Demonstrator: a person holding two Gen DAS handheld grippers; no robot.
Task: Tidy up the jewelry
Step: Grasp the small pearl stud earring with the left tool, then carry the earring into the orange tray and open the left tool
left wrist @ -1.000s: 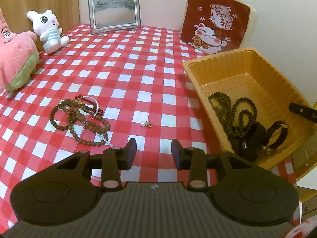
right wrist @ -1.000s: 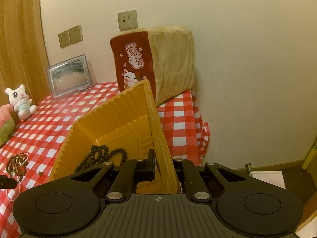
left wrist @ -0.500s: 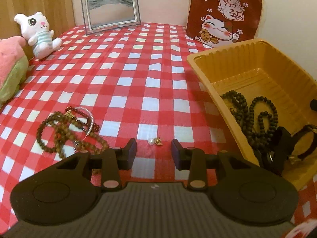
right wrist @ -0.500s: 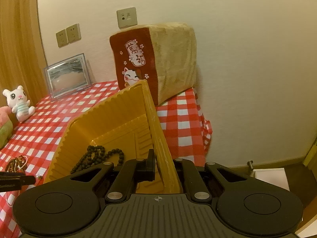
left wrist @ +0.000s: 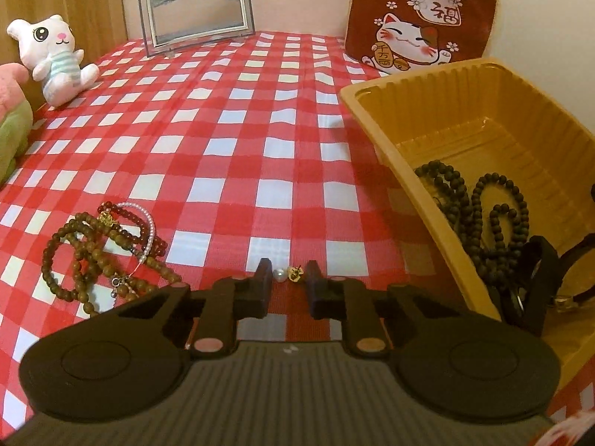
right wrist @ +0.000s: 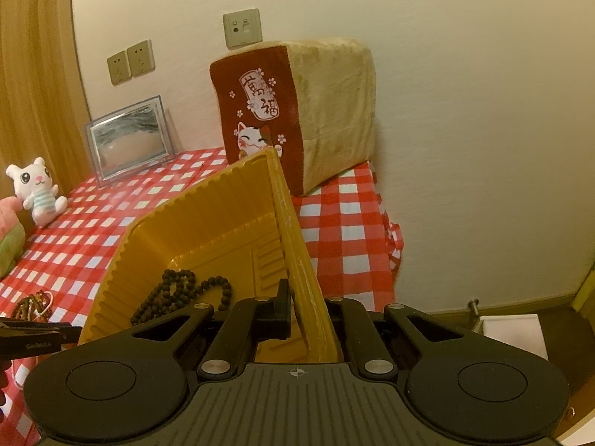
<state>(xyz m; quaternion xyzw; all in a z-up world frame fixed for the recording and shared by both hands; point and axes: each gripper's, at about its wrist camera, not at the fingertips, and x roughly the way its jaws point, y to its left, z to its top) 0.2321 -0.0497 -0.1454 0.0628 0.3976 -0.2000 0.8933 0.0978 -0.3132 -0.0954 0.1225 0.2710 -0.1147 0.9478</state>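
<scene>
I have the left tongs (left wrist: 286,273) low over the checked tabletop (left wrist: 238,141), released, with a clear gap between the two fingers. The pearl earring (left wrist: 279,274) and the small gold earring (left wrist: 295,272) lie on the cloth right in that gap, just at the fingertips: the pearl just beside the left finger, the gold piece just beside the right one. I cannot tell whether either finger touches them.

To the left of the tongs sits a tangle of brown bead strands (left wrist: 87,260), with a dark red bracelet (left wrist: 143,228) and a thin pearl bracelet (left wrist: 148,223) lying over it, near but apart from the earrings.

On my right side the yellow tray (right wrist: 208,223) is tilted, its near wall clenched in the right tongs (right wrist: 303,314): one finger is inside the tray, the other is hidden behind the wall. A strand of black beads (right wrist: 178,290) lies inside, down at the low end; in the left view more dark straps lie by it.

At the back stand a lucky-cat cushion (left wrist: 420,18), a sand picture frame (left wrist: 195,7) and a white plush bunny (left wrist: 55,59).
</scene>
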